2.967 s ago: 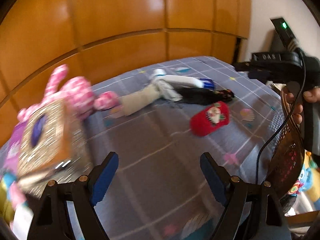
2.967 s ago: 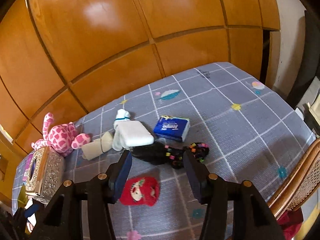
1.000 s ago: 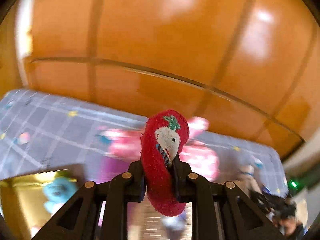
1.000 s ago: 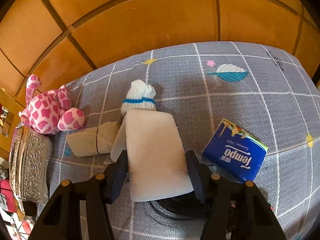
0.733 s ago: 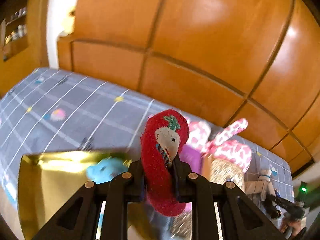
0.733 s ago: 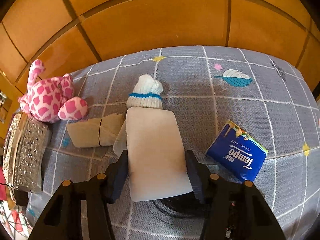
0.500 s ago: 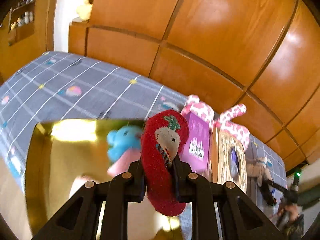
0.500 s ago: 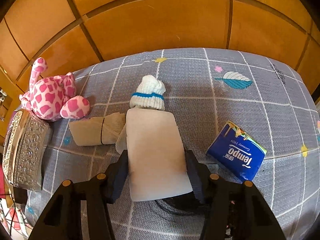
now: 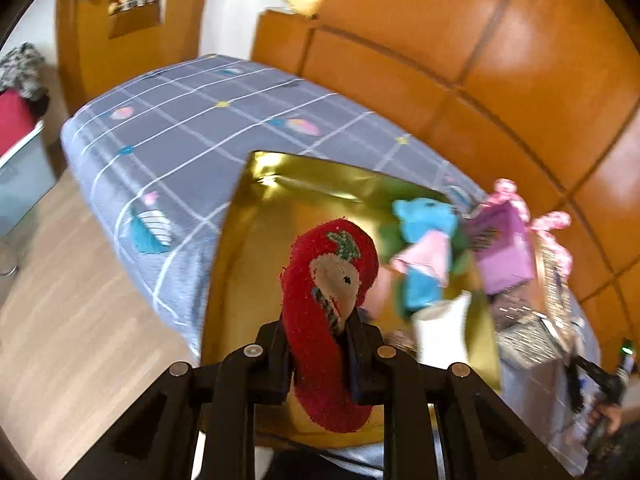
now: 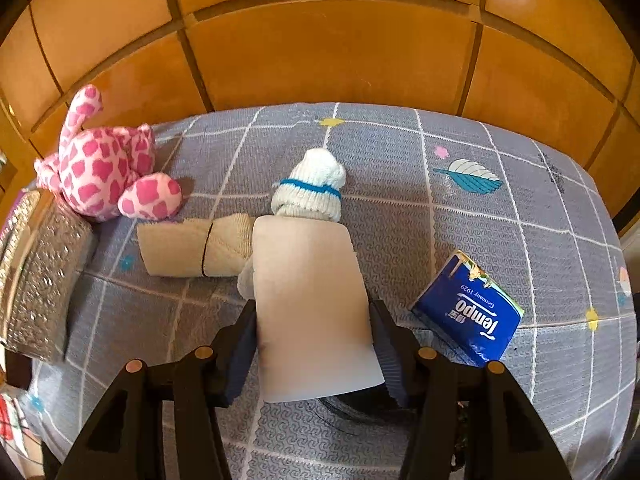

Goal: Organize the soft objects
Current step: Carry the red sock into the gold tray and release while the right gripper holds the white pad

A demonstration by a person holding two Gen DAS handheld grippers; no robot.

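- Looking along the left gripper (image 9: 318, 330) from its wrist view: its jaws are clamped tight on a red plush sock (image 9: 326, 320) with a small stitched face, which stands up between the pads and hangs below them.
- A second ago that same view showed only wooden panelling and a pink blur behind the sock; now a gold box (image 9: 256, 216) lies directly beneath it on the grey checked bedspread (image 9: 180, 128), with a blue and pink soft toy (image 9: 424, 248) already resting at its far side.
- That swing probably means the carry is nearly over, and letting go over the box looks like the next step.
- Turning to the right wrist view: the right gripper (image 10: 314, 346) has its jaws either side of a white flat pack (image 10: 312, 308), the pads seemingly touching its edges, though I cannot tell how firmly they press.
- Here the scene has barely changed within the last second.
- Lying beyond the pack are a white sock with a blue stripe (image 10: 310, 186), a beige rolled cloth (image 10: 196, 246), a pink spotted plush (image 10: 104, 164) and a blue Tempo tissue pack (image 10: 470, 312), all not yet sorted.
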